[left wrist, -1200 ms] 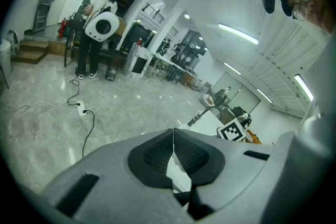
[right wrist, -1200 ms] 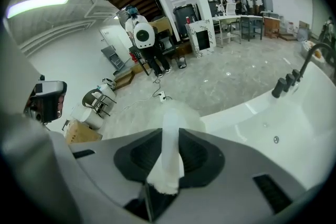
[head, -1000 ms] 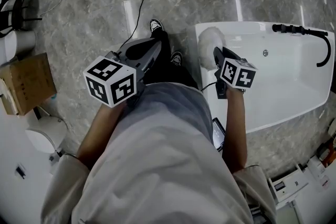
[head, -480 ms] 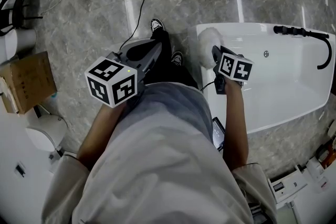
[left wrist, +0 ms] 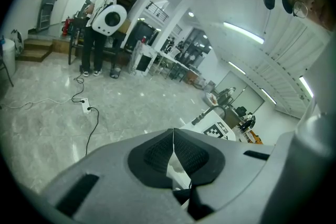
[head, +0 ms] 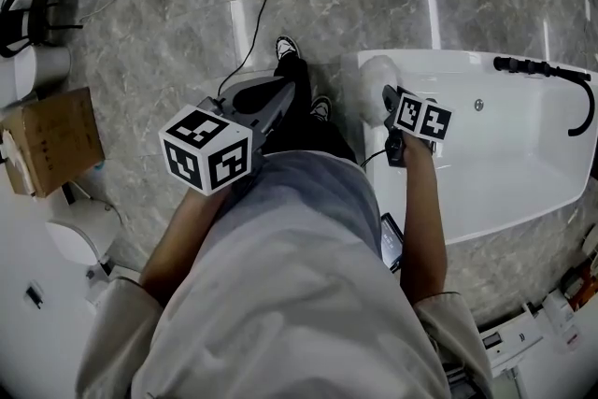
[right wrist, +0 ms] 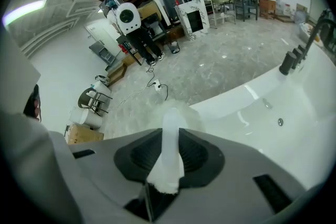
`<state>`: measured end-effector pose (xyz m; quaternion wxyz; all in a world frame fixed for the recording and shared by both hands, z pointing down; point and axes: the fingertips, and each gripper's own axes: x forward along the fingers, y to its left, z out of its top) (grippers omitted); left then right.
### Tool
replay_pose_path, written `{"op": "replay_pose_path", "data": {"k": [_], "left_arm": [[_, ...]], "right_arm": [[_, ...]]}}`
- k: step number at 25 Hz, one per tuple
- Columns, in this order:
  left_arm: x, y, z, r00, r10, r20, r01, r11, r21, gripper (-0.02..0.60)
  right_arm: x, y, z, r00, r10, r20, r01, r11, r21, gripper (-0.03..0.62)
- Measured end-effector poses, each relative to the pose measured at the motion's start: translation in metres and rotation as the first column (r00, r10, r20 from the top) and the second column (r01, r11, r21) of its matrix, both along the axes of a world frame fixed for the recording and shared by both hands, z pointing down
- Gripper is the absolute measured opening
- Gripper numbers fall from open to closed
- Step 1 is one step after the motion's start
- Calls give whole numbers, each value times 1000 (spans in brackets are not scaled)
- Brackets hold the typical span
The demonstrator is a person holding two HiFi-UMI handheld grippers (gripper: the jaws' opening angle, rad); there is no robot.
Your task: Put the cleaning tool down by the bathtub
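Cleaning tool (head: 377,78) — a fluffy white round head on a smooth pale handle — sits lower against the bathtub (head: 523,165) than a second ago, the right claw (head: 390,104) having sunk with it. That claw's ribbed dark pads (right wrist: 197,152) clamp the handle. The head hangs at the tub's end rim; contact cannot be told. The tub is glossy white and oblong, and the floor (head: 159,42) beside it is veined grey marble. The left claw (head: 280,94) has not shifted, off the tub's end — jaws pressed together, empty.
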<state>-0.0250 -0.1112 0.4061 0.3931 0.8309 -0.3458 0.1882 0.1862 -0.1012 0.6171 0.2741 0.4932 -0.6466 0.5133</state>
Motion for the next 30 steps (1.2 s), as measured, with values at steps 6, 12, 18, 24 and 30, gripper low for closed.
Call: {"op": "replay_pose_path", "data": {"k": [6,12,18,24,30], "left_arm": [[-2,0,4,1000,-3,3,3,1000,-17,9],[-5,-2,6,1000,-10,6,10,1000,-25,9],[-8,-5,8,1000,-18,9,18,999,-33,9],[-14,-7,9,999,-39,12,40,998,-40,9],[-16,-8,10,999,-41,16,41,998,-42,9]], "right_arm": [[-3,-7,9,1000,19,11,-19,1000,-16,81],[-2,-15,18,999,39,7,-38,999,-32,81],[3,-23,25,998,54,-8,-55,997,-47,81],[3,-34,26,999,49,-15,-49,998,-45,81],[8,-43,30,998,51,-31,-52,998,-47,81]]}}
